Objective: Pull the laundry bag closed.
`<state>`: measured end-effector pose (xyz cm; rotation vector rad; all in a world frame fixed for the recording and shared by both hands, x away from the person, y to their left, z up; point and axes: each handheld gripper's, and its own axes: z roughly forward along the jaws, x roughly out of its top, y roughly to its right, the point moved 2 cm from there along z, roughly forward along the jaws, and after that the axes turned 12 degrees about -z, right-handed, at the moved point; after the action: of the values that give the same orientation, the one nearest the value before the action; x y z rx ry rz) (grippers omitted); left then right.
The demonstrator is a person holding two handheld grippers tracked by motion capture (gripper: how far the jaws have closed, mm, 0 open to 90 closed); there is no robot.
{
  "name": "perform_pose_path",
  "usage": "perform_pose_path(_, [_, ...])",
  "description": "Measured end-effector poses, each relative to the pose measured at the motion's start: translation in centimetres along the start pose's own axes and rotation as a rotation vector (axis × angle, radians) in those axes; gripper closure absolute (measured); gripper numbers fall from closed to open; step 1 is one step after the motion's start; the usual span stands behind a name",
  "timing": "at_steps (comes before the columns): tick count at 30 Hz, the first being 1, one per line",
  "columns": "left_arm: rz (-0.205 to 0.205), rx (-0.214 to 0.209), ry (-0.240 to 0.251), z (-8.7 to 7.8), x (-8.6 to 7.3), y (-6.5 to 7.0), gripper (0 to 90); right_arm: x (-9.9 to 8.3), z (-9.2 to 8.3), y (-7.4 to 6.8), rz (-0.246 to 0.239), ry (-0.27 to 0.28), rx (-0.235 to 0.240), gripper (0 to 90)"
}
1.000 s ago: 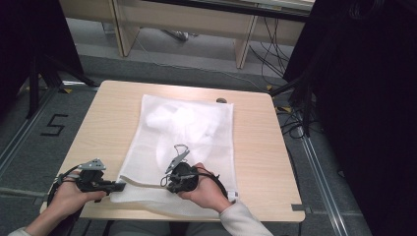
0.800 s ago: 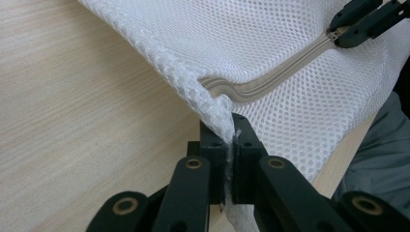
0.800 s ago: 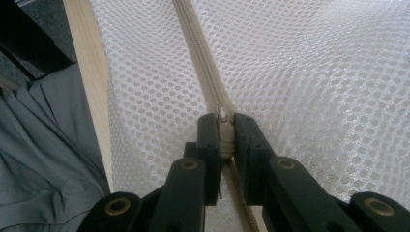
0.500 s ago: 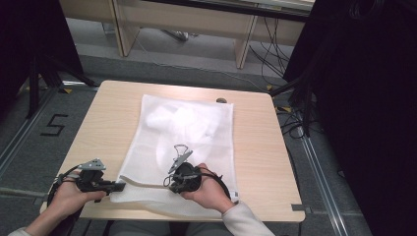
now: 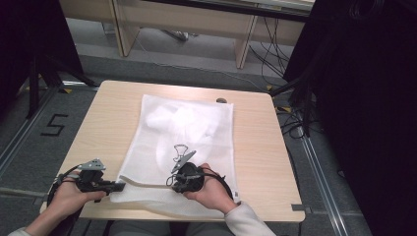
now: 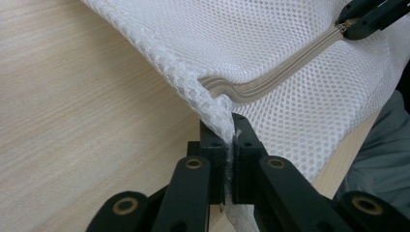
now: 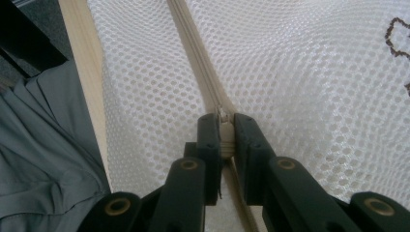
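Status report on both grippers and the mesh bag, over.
Left hand-held gripper clamped on mesh bag corner. Right hand-held gripper shut on zipper pull. Nothing in the way.

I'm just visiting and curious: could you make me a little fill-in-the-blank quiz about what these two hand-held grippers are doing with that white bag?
1. The white mesh bag lies on a ____ table.
2. The left gripper pinches the bag's ____.
3. The right gripper is shut on the ____ pull.
4. The beige zipper runs along the bag's ____ edge, by the person.

Missing words: wooden; corner; zipper; near
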<state>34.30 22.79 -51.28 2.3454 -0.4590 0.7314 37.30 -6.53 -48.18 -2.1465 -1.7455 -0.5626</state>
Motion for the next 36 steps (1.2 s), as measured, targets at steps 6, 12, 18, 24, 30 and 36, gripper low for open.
perform_pose_path(6, [-0.001, 0.002, 0.003, 0.0, 0.0, 0.0, 85.5, -0.1, -0.2, 0.0, -0.002, 0.003, -0.007, 82.3])
perform_pose_path(12, [0.005, 0.002, -0.020, -0.1, 0.0, 0.0, 85.4, -0.5, -0.3, 0.1, 0.008, -0.001, -0.005, 82.3])
perform_pose_path(18, [0.005, 0.003, -0.018, -0.2, 0.0, -0.1, 85.4, -0.6, -0.5, 0.1, 0.014, 0.000, -0.007, 82.3])
perform_pose_path(24, [0.004, 0.001, -0.019, -0.1, 0.0, -0.1, 85.4, -0.9, -0.6, 0.2, 0.019, -0.001, -0.007, 82.3])
perform_pose_path(30, [0.003, 0.005, -0.010, -0.1, 0.0, -0.1, 85.4, -1.0, -0.7, 0.1, 0.018, -0.003, -0.006, 82.3])
perform_pose_path(36, [0.010, 0.002, -0.023, -0.1, 0.0, -0.1, 85.4, -1.3, -0.8, 0.2, 0.021, 0.000, -0.010, 82.3])
